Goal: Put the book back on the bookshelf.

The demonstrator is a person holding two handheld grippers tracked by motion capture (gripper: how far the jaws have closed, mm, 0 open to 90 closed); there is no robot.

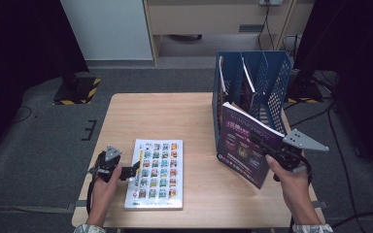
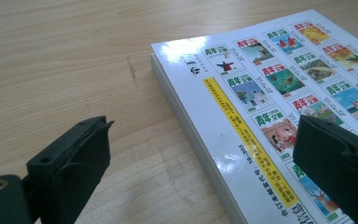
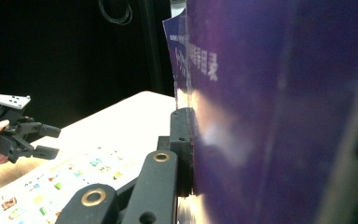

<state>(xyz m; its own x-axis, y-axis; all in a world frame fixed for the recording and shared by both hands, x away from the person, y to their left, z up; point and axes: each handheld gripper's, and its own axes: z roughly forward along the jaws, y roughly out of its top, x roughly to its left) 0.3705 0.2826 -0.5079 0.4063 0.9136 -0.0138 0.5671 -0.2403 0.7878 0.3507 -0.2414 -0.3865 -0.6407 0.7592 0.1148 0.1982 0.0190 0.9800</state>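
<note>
A white book [image 1: 155, 167] with a grid of small colour pictures on its cover lies flat on the wooden table [image 1: 165, 116], near the front left. My left gripper [image 1: 127, 171] stands open at that book's left edge. In the left gripper view its jaws [image 2: 204, 123] stand wide apart, one over bare wood, one over the white book [image 2: 270, 93]. My right gripper [image 1: 262, 142] is shut on a purple magazine [image 1: 240, 141], held upright and tilted just in front of a blue file rack [image 1: 272, 77]. In the right gripper view one jaw presses the purple cover [image 3: 270, 93]; the other jaw is hidden behind it.
The blue rack has several slots and holds other magazines; it stands at the table's back right corner. Bare wood lies between the white book and the rack. The right gripper view shows the left gripper [image 3: 53, 140] farther off, by the white book [image 3: 74, 177].
</note>
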